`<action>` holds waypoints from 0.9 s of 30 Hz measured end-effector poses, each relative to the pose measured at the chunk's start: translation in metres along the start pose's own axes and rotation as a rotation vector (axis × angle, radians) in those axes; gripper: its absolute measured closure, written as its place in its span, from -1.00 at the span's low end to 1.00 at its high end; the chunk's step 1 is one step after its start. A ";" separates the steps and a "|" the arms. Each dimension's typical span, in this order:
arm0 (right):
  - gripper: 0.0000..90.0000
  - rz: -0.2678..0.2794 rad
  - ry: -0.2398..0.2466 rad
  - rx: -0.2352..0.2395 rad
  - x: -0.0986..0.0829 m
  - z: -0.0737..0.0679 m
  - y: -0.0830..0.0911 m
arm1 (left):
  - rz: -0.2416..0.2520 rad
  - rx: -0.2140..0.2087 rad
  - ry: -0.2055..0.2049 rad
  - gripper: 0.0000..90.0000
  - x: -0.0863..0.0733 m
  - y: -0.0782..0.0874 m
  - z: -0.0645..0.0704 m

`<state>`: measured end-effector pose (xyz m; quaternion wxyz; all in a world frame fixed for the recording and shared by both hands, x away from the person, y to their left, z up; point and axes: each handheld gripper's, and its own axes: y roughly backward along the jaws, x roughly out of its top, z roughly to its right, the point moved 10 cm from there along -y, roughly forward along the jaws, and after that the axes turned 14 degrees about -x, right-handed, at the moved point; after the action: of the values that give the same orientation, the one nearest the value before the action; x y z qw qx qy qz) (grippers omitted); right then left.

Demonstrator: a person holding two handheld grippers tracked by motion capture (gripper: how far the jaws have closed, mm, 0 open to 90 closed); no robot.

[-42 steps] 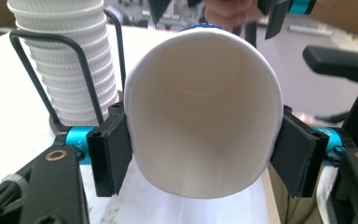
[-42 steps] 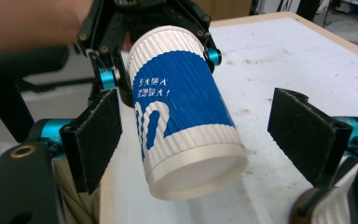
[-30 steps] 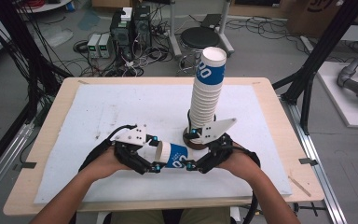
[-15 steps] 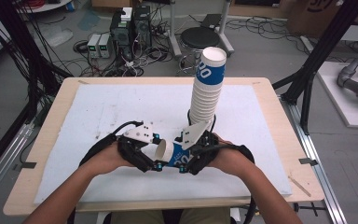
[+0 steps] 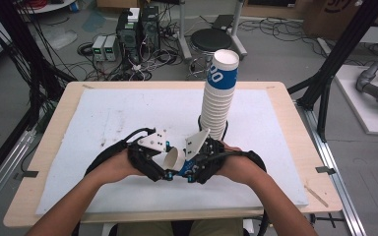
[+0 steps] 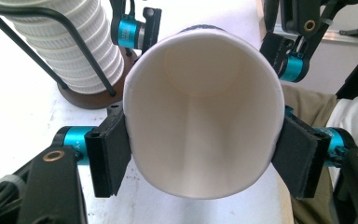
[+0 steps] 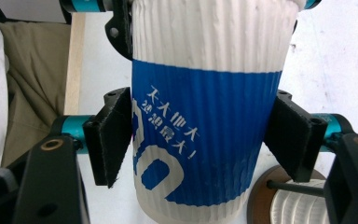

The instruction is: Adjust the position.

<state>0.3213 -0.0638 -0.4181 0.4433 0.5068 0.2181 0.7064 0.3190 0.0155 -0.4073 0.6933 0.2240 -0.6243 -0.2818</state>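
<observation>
A single white ribbed paper cup (image 5: 176, 159) with a blue band is held just above the white mat, between both grippers, near the front edge. My left gripper (image 5: 163, 169) is shut on it near the rim, and the left gripper view looks straight into the cup's empty mouth (image 6: 200, 116) with a pad against each side. My right gripper (image 5: 189, 169) is shut on the lower body; the right gripper view has the blue printed band (image 7: 205, 135) pressed between its pads. Just behind the hands rises a tall stack of matching cups (image 5: 220, 93).
The stack stands in a black wire holder on a round brown base (image 6: 91, 99), close to my right hand. A white mat (image 5: 113, 118) covers most of the wooden table (image 5: 54, 132). Cables, boxes and a stool lie on the floor beyond the far edge.
Both hands drew closer together and shifted slightly toward the front. The cup between them tipped so its open mouth now faces up and left.
</observation>
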 end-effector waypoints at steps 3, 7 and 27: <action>-0.36 -0.012 0.000 -0.002 -0.001 -0.001 -0.001 | -0.015 0.011 0.009 -0.40 0.000 -0.002 0.000; -0.37 -0.029 0.005 -0.029 -0.004 0.001 -0.003 | -0.005 0.042 0.000 -0.48 0.003 -0.004 -0.002; -0.38 0.066 -0.095 -0.058 -0.021 0.004 0.005 | 0.245 0.050 0.004 -0.56 0.015 0.021 -0.002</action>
<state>0.3251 -0.0848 -0.4231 0.4443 0.5337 0.1593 0.7017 0.3245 0.0212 -0.3825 0.7180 0.1640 -0.6524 -0.1789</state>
